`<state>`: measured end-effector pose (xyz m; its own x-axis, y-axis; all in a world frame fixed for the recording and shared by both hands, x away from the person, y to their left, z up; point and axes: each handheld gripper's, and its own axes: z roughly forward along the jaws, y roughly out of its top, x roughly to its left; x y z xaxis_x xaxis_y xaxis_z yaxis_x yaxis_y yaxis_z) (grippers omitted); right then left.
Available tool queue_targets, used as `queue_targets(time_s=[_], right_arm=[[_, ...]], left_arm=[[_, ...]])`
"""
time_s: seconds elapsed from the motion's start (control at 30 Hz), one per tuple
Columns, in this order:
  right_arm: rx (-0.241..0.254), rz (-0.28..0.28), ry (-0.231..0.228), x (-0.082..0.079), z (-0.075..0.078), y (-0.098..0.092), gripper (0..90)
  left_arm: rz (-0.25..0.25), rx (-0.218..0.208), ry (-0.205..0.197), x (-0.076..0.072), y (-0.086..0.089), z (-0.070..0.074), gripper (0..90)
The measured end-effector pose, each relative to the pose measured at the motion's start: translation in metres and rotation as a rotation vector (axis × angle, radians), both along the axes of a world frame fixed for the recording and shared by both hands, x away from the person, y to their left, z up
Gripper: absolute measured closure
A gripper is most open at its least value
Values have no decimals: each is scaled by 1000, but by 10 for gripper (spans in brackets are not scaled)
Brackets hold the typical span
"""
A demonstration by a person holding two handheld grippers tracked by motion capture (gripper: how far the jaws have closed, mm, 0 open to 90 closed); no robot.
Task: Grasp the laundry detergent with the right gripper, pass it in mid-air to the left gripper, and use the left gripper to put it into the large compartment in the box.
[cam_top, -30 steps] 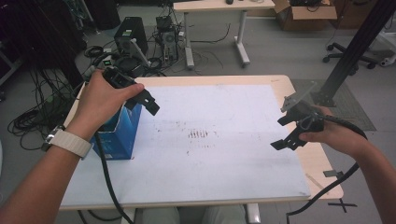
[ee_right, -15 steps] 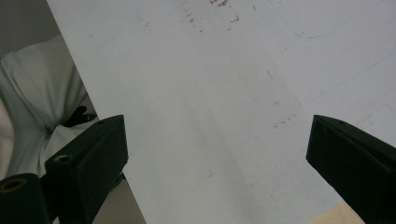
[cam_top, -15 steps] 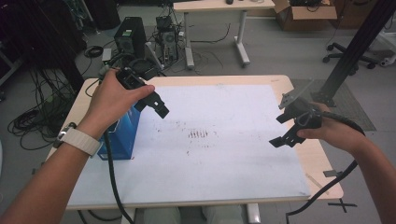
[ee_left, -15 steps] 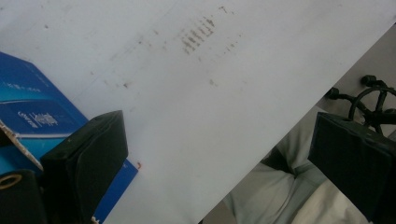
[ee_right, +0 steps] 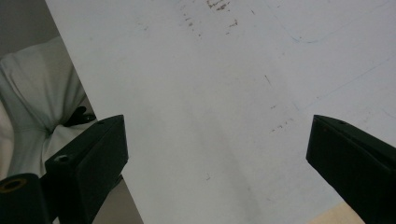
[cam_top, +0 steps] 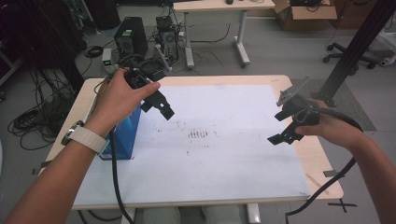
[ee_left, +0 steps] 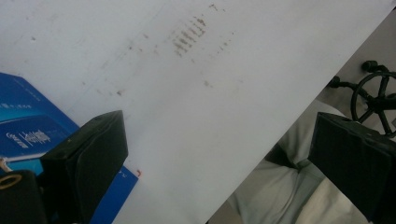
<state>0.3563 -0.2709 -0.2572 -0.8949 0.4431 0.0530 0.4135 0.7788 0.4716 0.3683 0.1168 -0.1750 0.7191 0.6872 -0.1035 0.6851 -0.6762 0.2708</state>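
blue box [cam_top: 126, 135] sits at the table's 9 o'clock edge on the white sheet [cam_top: 219, 168], mostly hidden in the high view behind the left hand [cam_top: 119, 98] and forearm; only its front face and lower corner show. in the left gripper view the box [ee_left: 28, 130] is cut off at 8 o'clock, partly behind the near jaw. white writing on it is too blurred to read, no brand legible. left gripper [cam_top: 161, 106] hangs over the sheet just beside the box, at its 2 o'clock, not touching it; jaws spread wide, nothing btwn them. right gripper [cam_top: 285, 128] at the table's 3 o'clock, well apart from the box, jaws also wide apart, empty, above bare sheet. brown smudge marks [cam_top: 198, 134] at sheet centre, btwn the two grippers. right hand [cam_top: 327, 126] wraps the handle; its cable runs off the bottom edge.
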Motion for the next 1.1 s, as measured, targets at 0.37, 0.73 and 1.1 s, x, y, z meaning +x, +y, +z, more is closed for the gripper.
queue_targets(time_s=[0.37,0.73,1.1], right_arm=[[0,-1,-2,0,0,-1,55],[-3,2,0,1,0,2,55],[-8,15,3,1,0,6,55]], left_arm=[[-50,10,-1,1,-10,-4,50],[-125,24,-15,-2,-19,-7,50],[-188,30,-5,-2,-34,-14,50]])
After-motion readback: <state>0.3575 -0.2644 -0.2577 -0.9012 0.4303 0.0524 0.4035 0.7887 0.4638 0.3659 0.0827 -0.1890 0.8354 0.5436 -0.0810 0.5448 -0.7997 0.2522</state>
